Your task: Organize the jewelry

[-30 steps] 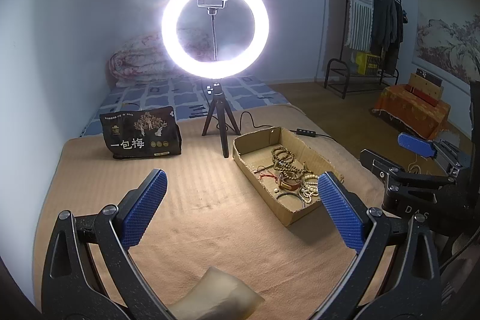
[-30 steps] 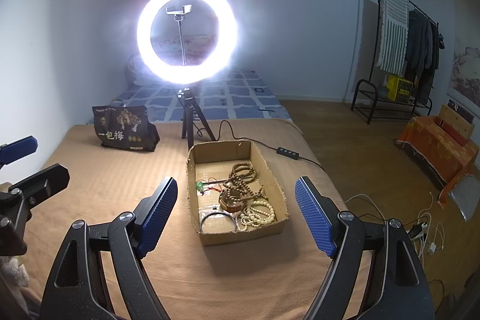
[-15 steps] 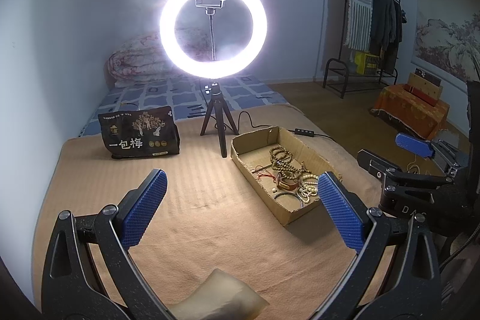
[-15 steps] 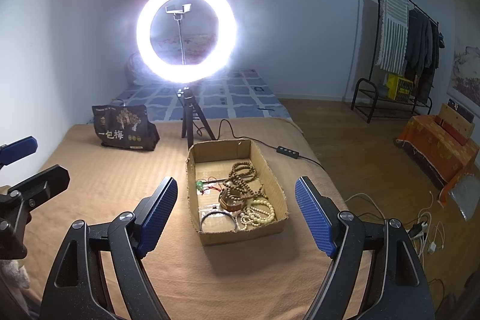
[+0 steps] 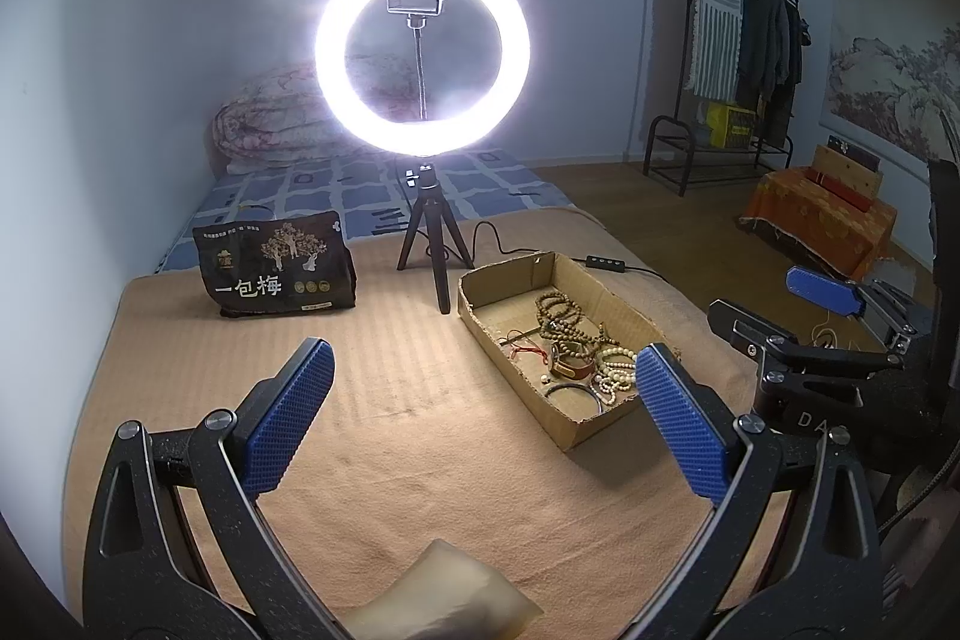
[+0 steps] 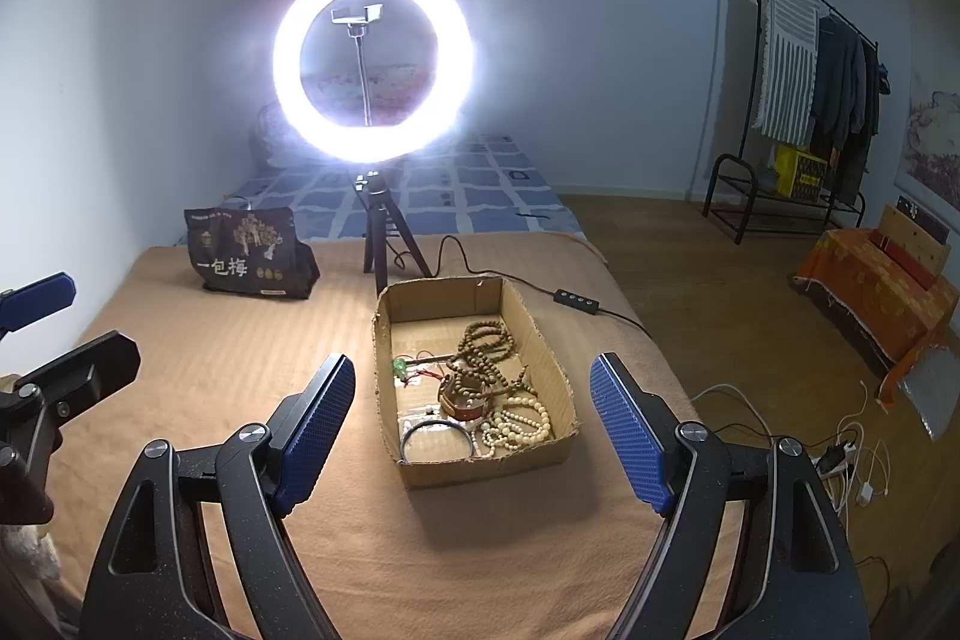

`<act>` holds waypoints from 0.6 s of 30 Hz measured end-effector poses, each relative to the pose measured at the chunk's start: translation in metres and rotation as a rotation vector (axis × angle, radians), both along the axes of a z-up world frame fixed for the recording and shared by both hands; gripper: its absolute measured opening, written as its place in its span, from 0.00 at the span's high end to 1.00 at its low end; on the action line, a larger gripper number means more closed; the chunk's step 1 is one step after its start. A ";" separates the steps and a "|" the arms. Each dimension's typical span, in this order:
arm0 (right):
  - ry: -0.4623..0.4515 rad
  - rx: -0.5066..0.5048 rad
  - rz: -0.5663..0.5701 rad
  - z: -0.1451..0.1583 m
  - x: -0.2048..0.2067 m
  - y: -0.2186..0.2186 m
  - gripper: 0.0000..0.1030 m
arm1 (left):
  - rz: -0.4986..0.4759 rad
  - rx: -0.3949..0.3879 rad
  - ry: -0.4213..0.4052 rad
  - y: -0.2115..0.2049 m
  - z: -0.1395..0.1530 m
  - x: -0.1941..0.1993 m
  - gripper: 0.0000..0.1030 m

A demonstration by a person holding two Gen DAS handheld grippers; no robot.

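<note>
- The right gripper [image 6: 472,433] hangs nearest, its blue pads spread wide with nothing between them, lined up on the cardboard box [image 6: 480,467] just ahead — a pose that fits either reaching in or having just let go.
- The left gripper [image 5: 483,421] is likewise spread and empty, held over bare blanket [image 5: 390,388] with the box off to its right; I judge it is kept aside so the right hand has a free line to the box.
- A pale crumpled thing [image 5: 444,604] lies at the near edge under the left gripper; what it is I cannot tell.
- The jewelry all lies inside the box, bunched toward its near end: a dark bangle [image 6: 435,437] against the front wall, cream bead strands [image 6: 519,424] beside it, a brown leather band [image 6: 465,397] in the middle, and a long coil of wooden prayer beads [image 6: 486,346] further back, with a green charm on red cord [image 6: 401,369] to the left.
- The pieces overlap in a heap, so this fits a box being filled as well as one about to be sorted out — the pictures do not settle which.
- Beyond the box stand a black snack bag [image 5: 277,271] and a lit ring light [image 5: 422,53] on its tripod, facing the work so the beads are well lit.
- Against a second ago, the left view has slid slightly, the box sitting a touch further left; the right view matches, and no piece in the box has shifted.
</note>
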State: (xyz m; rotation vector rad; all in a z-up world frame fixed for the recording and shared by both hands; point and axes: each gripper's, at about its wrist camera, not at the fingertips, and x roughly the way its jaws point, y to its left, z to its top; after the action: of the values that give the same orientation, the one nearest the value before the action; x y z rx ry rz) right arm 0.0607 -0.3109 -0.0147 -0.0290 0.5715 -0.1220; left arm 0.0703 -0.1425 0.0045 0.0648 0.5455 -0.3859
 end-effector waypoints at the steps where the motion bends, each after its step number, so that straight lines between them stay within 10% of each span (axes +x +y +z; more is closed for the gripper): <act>1: 0.000 0.001 0.001 0.000 0.000 0.000 0.22 | -0.002 0.000 0.001 0.000 0.000 0.000 0.01; 18: 0.002 0.002 -0.004 -0.001 0.000 -0.001 0.22 | -0.001 0.000 0.000 -0.001 0.000 -0.001 0.01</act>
State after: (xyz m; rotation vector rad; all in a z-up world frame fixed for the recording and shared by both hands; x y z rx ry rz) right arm 0.0605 -0.3122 -0.0160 -0.0263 0.5735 -0.1256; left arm 0.0695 -0.1438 0.0050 0.0652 0.5452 -0.3866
